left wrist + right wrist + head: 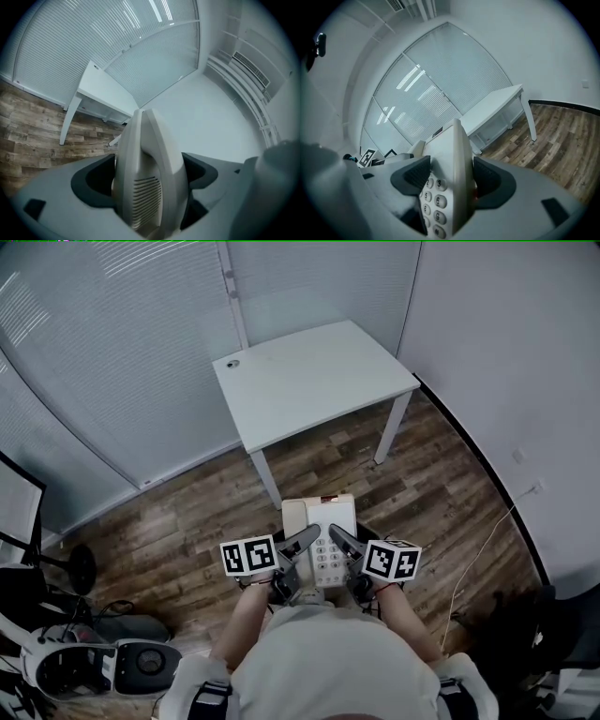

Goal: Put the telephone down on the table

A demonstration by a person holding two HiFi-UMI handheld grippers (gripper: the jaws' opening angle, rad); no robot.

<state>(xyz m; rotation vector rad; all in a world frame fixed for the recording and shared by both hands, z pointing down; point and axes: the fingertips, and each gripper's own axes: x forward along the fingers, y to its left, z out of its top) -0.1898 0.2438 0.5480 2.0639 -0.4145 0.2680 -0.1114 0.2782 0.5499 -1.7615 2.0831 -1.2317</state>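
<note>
The left gripper (pixel 302 542) had its jaws spread wide but closed on the left side of the telephone (pixel 319 521). In its own view the dark pads pressed on either flank of the handset end, with the slotted earpiece between them. The telephone hung level in the air, close in front of the person's body and above the floor, not yet over the table. The right gripper (pixel 341 540) matched it on the right side, with its jaws also wide and clamped across the keypad edge, the number keys showing just beside the near pad. Holding it from both sides probably kept the base and the resting handset together and stopped the set from tipping while it was carried.

Slatted blinds (pixel 112 352) ran along the left and far sides of the room. The white table (pixel 309 381) stood well ahead of the telephone, its top bare apart from a small round port at the far left corner, which left plenty of room to set the phone down. The wood-plank floor (pixel 187 512) lay beneath it. A plain pale wall (pixel 506 352) closed off the right, and a thin cable (pixel 478 563) trailed along its foot.
</note>
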